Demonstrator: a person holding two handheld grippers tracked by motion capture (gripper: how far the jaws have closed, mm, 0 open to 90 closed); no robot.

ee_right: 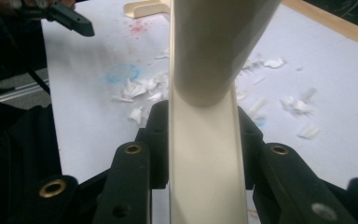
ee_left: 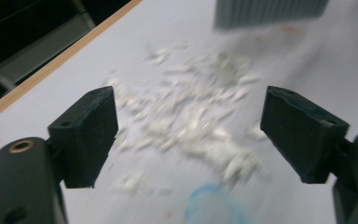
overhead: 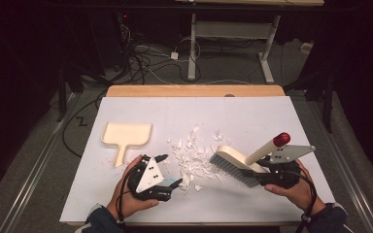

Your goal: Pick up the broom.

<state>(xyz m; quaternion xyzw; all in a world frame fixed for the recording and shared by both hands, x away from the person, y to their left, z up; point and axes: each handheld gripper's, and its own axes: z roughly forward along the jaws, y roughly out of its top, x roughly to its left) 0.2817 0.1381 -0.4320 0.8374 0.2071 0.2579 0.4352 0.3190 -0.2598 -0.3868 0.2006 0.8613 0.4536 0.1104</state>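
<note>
Brush held at the scrap pile, dustpan waiting on the bench

The right gripper point(overhead: 266, 171) is clamped on the cream brush point(overhead: 238, 162), whose bristles rest at the pile's 3 o'clock edge. The left gripper point(overhead: 166, 171), jaws spread apart with nothing between them, sits at 7 o'clock of the white paper scraps point(overhead: 194, 160). The dustpan point(overhead: 125, 137) lies at the pile's 9 o'clock, apart from it.

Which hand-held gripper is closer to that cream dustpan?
The left. The left hand-held gripper sits just right of the dustpan, jaws open and empty. The right hand-held gripper is across the table, clamped on the brush.
</note>
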